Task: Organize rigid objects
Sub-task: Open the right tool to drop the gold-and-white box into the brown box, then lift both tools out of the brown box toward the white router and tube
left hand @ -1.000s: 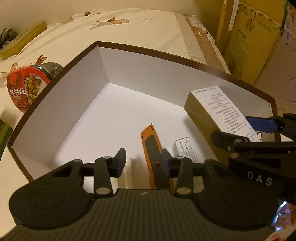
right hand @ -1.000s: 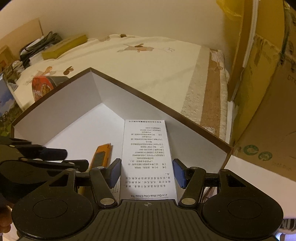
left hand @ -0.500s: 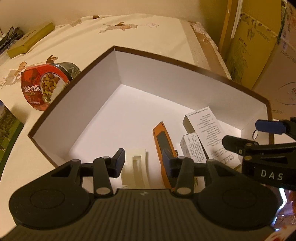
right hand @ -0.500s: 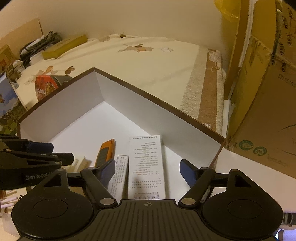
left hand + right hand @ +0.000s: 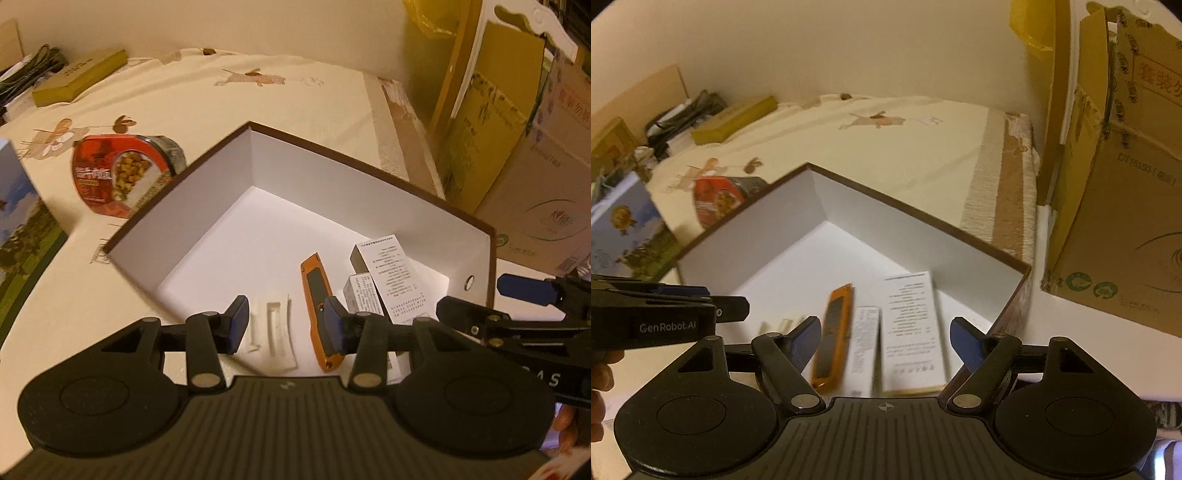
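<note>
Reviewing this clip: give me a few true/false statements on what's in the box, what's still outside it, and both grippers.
1. The orange utility knife lies inside the white-lined box. True.
2. The red snack tin is in the box. False: it sits on the tablecloth outside the box.
3. The right gripper grips the tall printed carton. False: its jaws stand open, clear of the carton, which lies in the box.
4. The left gripper holds nothing. True.
5. The box is full. False: its far half is bare.
</note>
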The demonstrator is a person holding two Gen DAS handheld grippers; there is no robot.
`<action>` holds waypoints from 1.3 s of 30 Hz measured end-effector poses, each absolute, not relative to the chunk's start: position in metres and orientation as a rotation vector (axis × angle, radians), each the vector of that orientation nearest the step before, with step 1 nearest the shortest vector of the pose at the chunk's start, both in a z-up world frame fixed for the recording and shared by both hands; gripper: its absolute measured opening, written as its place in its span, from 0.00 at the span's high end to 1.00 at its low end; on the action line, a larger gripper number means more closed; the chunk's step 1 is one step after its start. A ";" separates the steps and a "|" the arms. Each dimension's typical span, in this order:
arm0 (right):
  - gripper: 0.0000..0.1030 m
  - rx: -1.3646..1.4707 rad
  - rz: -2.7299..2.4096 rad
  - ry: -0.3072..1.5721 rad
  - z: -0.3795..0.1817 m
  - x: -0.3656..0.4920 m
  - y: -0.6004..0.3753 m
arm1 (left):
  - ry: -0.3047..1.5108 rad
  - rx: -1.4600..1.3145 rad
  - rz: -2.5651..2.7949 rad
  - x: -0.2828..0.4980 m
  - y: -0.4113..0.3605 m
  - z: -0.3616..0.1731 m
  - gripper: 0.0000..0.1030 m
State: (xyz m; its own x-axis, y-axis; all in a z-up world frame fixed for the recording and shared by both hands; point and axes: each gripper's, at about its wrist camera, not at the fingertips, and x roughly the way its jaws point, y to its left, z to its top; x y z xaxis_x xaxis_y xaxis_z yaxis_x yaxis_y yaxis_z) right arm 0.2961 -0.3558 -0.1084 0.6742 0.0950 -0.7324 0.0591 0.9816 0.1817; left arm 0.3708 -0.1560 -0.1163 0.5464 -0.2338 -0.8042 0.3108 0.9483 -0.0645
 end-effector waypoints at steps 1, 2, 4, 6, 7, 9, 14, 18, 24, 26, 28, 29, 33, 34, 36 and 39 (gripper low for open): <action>0.28 0.203 0.022 0.828 -0.105 0.292 -0.354 | 0.936 0.082 -0.317 0.366 -0.152 -0.113 0.61; 0.28 0.211 0.024 0.823 -0.102 0.287 -0.353 | 0.934 0.076 -0.312 0.362 -0.148 -0.109 0.61; 0.28 0.236 0.028 0.815 -0.096 0.279 -0.350 | 0.926 0.061 -0.306 0.351 -0.139 -0.102 0.61; 0.28 0.259 0.038 0.808 -0.090 0.270 -0.346 | 0.924 0.045 -0.297 0.341 -0.130 -0.096 0.61; 0.28 0.266 0.045 0.806 -0.087 0.266 -0.343 | 0.924 0.039 -0.293 0.336 -0.126 -0.093 0.61; 0.28 0.275 0.064 0.809 -0.083 0.258 -0.337 | 0.919 0.015 -0.281 0.324 -0.117 -0.088 0.61; 0.28 0.303 0.090 0.802 -0.073 0.236 -0.322 | 0.917 -0.042 -0.232 0.296 -0.093 -0.079 0.61; 0.28 0.304 0.101 0.807 -0.069 0.220 -0.311 | 0.922 -0.059 -0.201 0.276 -0.076 -0.078 0.61; 0.28 0.266 0.132 0.817 -0.065 0.206 -0.295 | 0.913 -0.047 -0.171 0.249 -0.058 -0.072 0.61; 0.28 0.252 0.143 0.824 -0.067 0.202 -0.289 | 0.912 -0.050 -0.160 0.240 -0.051 -0.072 0.61; 0.28 0.233 0.155 0.835 -0.069 0.197 -0.284 | 0.917 -0.045 -0.149 0.232 -0.046 -0.075 0.61; 0.28 0.222 0.159 0.840 -0.071 0.195 -0.281 | 0.918 -0.040 -0.142 0.228 -0.043 -0.077 0.61; 0.28 0.177 0.178 0.859 -0.078 0.188 -0.270 | 0.939 -0.028 -0.121 0.215 -0.032 -0.085 0.61; 0.28 0.171 0.181 0.863 -0.079 0.187 -0.268 | 0.947 -0.032 -0.116 0.212 -0.029 -0.087 0.61; 0.28 0.162 0.192 0.870 -0.081 0.184 -0.264 | 0.954 -0.034 -0.110 0.206 -0.023 -0.090 0.61; 0.28 0.151 0.205 0.881 -0.084 0.182 -0.259 | 0.955 -0.029 -0.100 0.199 -0.018 -0.092 0.61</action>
State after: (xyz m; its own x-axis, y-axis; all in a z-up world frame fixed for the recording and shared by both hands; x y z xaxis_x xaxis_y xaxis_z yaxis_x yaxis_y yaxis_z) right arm 0.1824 -0.2589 -0.0844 0.6188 0.2395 -0.7482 -0.1156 0.9698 0.2148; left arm 0.1990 -0.0178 -0.0924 0.5734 -0.0977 -0.8134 0.0723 0.9950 -0.0686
